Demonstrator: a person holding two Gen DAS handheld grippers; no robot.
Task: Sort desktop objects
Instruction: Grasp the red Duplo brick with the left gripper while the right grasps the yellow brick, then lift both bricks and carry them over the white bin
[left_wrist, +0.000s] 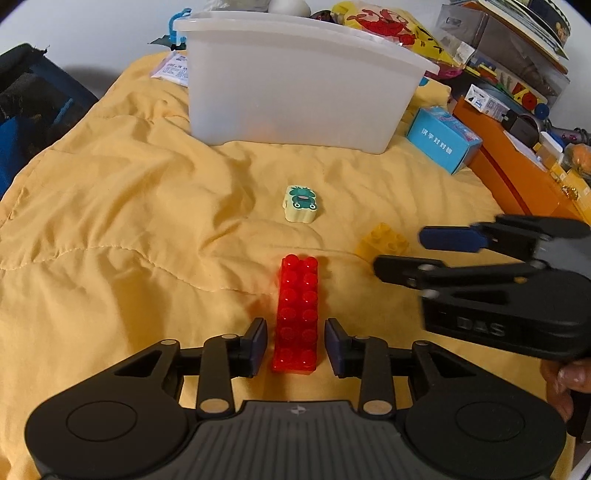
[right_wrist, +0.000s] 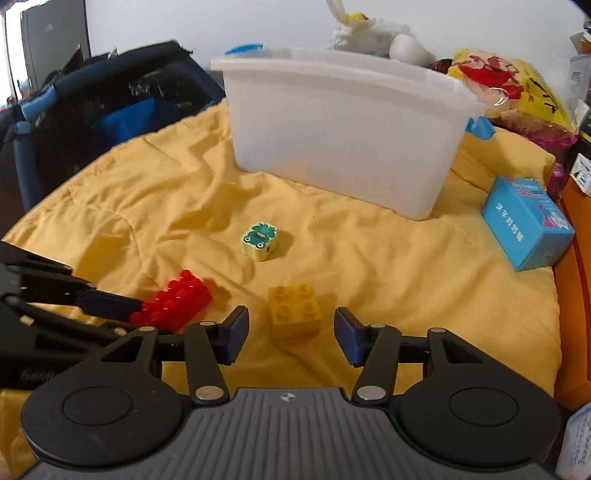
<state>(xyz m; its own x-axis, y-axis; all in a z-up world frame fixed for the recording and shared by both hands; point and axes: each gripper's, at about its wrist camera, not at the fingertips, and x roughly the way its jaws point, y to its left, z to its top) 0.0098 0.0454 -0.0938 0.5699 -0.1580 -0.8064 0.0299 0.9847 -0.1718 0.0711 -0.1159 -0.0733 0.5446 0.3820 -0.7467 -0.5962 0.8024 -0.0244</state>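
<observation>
Two hand-held grippers over a yellow quilt (left_wrist: 110, 192) that serves as the work surface. The left gripper (left_wrist: 295, 347) brackets the near end of a long red brick (left_wrist: 297, 314); its pads stand narrowly apart with a visible gap on each side of the brick, so nothing is gripped. The brick lies flat near the quilt's near edge, its long axis running along the gripper's line, which suits a pinch across its narrow width. The right gripper (right_wrist: 291, 334) is spread wide and empty, with a small yellow brick (right_wrist: 293, 312) resting on the quilt just ahead of its fingertips, not between the pads. A frog-printed eraser (left_wrist: 300, 204) lies toward the quilt's middle, apart from both bricks. A translucent white bin (left_wrist: 291, 85) stands at the far edge, open side up, the probable destination for sorted items; what it holds cannot be seen. A blue box (right_wrist: 524, 225) sits at the quilt's right edge. Both bricks appear yet to be picked up.
</observation>
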